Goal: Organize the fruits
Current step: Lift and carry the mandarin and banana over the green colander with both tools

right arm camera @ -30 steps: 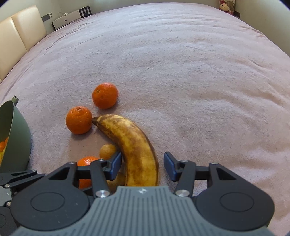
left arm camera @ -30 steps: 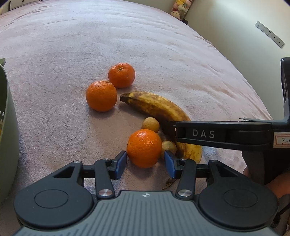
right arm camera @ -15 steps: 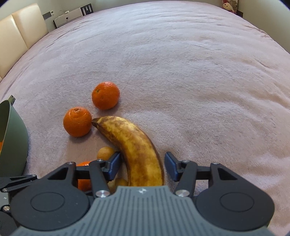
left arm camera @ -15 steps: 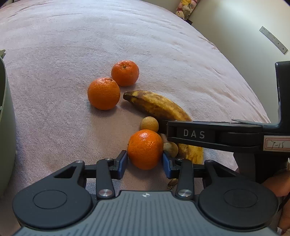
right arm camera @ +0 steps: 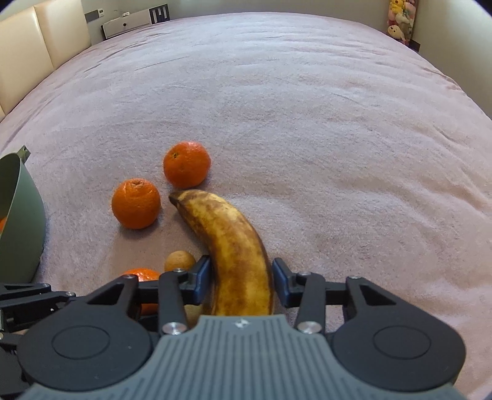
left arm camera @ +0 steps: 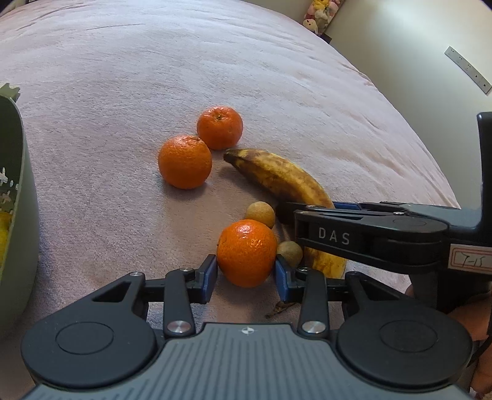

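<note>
My left gripper (left arm camera: pixel 246 277) is shut on the nearest orange mandarin (left arm camera: pixel 247 253), its blue pads touching both sides. My right gripper (right arm camera: pixel 241 278) has closed around the brown-spotted banana (right arm camera: pixel 233 246), with both pads at or very near the peel. The right gripper (left arm camera: pixel 363 235) also shows in the left wrist view over the banana (left arm camera: pixel 276 178). Two more mandarins (left arm camera: pixel 185 161) (left arm camera: pixel 219 127) lie beyond on the pink blanket. Two small brown round fruits (left arm camera: pixel 260 214) (left arm camera: pixel 289 253) sit beside the held mandarin.
A green bowl (left arm camera: pixel 18 215) with fruit inside stands at the left edge; it also shows in the right wrist view (right arm camera: pixel 21 215). The pink blanket (right arm camera: pixel 307 123) stretches far ahead. Cream cushions (right arm camera: pixel 40 40) and plush toys (right arm camera: pixel 399 18) are at the back.
Both grippers' fingers have narrowed: the left pads closed onto the mandarin, and the right pads closed in on the banana. The fruits have not shifted on the blanket.
</note>
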Demonstrator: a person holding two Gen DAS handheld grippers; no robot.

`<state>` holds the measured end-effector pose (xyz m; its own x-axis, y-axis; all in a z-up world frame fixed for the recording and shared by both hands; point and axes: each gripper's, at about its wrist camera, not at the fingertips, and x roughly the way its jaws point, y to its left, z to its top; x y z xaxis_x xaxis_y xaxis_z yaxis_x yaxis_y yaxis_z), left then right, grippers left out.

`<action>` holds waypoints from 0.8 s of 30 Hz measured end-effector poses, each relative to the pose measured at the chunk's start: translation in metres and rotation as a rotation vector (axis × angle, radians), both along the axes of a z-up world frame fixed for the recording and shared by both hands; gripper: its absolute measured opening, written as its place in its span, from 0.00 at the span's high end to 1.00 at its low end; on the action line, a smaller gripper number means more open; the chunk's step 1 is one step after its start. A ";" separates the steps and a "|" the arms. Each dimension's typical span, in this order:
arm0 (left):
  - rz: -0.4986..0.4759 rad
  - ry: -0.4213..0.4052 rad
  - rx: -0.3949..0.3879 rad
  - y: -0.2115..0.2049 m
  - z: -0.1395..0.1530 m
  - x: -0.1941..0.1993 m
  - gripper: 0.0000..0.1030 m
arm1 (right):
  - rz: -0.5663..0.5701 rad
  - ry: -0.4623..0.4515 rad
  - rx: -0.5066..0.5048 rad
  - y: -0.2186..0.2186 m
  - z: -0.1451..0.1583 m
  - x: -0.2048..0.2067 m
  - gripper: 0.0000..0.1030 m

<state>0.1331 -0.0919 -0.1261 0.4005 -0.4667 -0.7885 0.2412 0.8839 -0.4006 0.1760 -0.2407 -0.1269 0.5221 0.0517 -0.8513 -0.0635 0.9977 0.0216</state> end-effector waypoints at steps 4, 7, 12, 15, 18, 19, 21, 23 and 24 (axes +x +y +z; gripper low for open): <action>0.009 -0.002 0.004 0.002 0.003 -0.001 0.58 | 0.004 -0.019 -0.008 0.002 0.008 -0.002 0.63; 0.016 -0.010 0.004 0.005 0.007 -0.002 0.58 | 0.012 -0.029 -0.023 0.004 0.014 -0.005 0.63; 0.032 -0.027 0.001 0.010 0.017 -0.003 0.58 | 0.010 -0.052 -0.032 0.006 0.024 -0.010 0.63; 0.041 -0.037 0.002 0.012 0.024 -0.006 0.58 | 0.009 -0.071 -0.040 0.007 0.032 -0.014 0.63; 0.052 -0.054 -0.001 0.015 0.032 -0.007 0.58 | 0.014 -0.092 -0.050 0.007 0.040 -0.020 0.63; 0.056 -0.062 -0.003 0.017 0.036 -0.007 0.58 | 0.017 -0.100 -0.052 0.008 0.043 -0.022 0.63; 0.066 -0.078 -0.006 0.020 0.043 -0.009 0.58 | 0.023 -0.117 -0.057 0.010 0.050 -0.028 0.63; 0.077 -0.094 -0.011 0.025 0.050 -0.011 0.58 | 0.031 -0.132 -0.059 0.014 0.057 -0.034 0.63; 0.084 -0.102 -0.015 0.027 0.054 -0.013 0.58 | 0.036 -0.139 -0.058 0.015 0.060 -0.037 0.63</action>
